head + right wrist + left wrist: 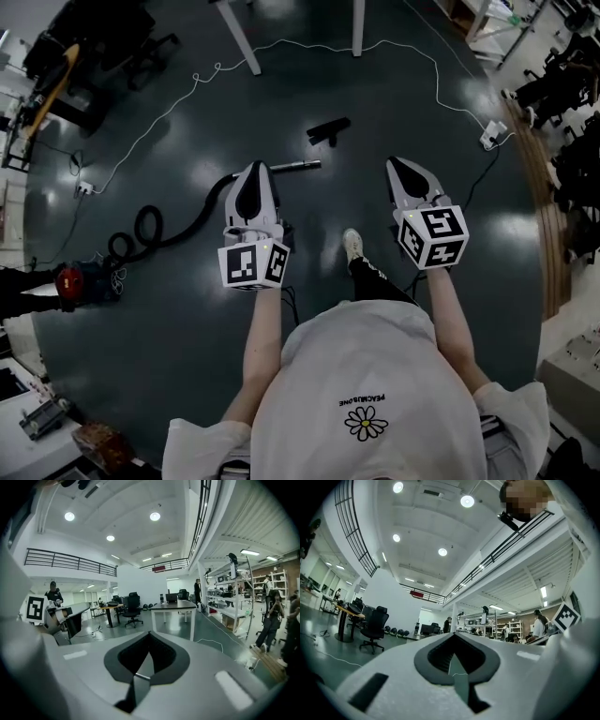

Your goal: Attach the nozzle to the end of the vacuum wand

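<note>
**Head view.** The left gripper (251,176) and the right gripper (399,169) are held side by side above the dark glossy floor (422,112), both pointing toward 12 o'clock. Each pair of jaws is pressed together, with nothing between them. The black flat vacuum nozzle (328,129) lies on the floor, at 1 o'clock from the left gripper's tip and 11 o'clock from the right gripper's tip, and neither gripper touches it. The silver metal vacuum wand (296,167) lies on the floor at 3 o'clock from the left gripper's tip, apart from the nozzle. A black ribbed hose (150,225) runs from the wand toward 8 o'clock. A thin white cable (202,80) trails across the floor.

**Left gripper view.** The jaws meet along a closed seam. They hold nothing and touch nothing. A black office chair (375,623) stands at 9 o'clock.

**Right gripper view.** The jaws are fully together and empty. A dark-topped white-legged table (176,606) stands at 12 o'clock.
</note>
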The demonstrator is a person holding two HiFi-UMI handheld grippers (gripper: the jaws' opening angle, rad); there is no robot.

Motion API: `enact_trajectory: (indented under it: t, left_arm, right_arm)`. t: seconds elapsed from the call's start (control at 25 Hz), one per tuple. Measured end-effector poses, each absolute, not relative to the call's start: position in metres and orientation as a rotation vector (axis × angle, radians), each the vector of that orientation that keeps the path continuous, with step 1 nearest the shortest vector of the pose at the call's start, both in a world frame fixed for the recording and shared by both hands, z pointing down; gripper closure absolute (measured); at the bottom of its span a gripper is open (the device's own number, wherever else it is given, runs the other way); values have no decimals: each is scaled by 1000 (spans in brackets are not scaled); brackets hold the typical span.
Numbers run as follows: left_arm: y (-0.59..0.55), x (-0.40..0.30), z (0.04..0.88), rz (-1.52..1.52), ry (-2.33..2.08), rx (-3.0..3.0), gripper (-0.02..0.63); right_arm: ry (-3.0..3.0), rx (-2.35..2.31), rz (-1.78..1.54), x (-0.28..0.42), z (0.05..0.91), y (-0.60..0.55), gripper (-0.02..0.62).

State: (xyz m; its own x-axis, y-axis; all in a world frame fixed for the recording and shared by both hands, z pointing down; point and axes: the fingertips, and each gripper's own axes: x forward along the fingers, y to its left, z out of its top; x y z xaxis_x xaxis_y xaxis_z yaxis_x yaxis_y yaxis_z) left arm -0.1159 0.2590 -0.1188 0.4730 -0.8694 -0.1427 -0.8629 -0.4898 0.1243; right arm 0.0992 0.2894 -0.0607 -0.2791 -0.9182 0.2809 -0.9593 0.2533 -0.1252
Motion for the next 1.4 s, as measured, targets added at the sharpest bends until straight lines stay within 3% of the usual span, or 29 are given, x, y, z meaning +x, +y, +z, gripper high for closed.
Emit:
enact_trajectory:
  t: [0.4, 0.96, 1.08, 1.16, 1.28, 1.4]
  left_arm:
    - [112, -118, -116, -194, -1669, 2624, 604]
    - [-67, -124, -75, -16, -1418, 2790, 604]
    - [-88, -105, -44, 209, -1291, 2912, 549]
    - [-98, -96, 3, 432, -1159, 2980, 523]
    - [-101, -95, 142, 833, -843, 3032, 396]
    - [-95, -99, 346, 1217, -505, 3016, 322]
  right_arm:
    - [-2376, 1688, 442, 116, -59, 120, 589]
    - [-2284, 1649, 347, 96, -52, -51, 588]
    - [-2240, 1475, 263, 100, -22, -78, 587]
    - [-2186, 1270, 208, 100, 27, -101, 503]
    - [-2079, 914, 8, 95, 149, -133, 396]
    - [-1942, 551, -311, 103, 327, -155, 395]
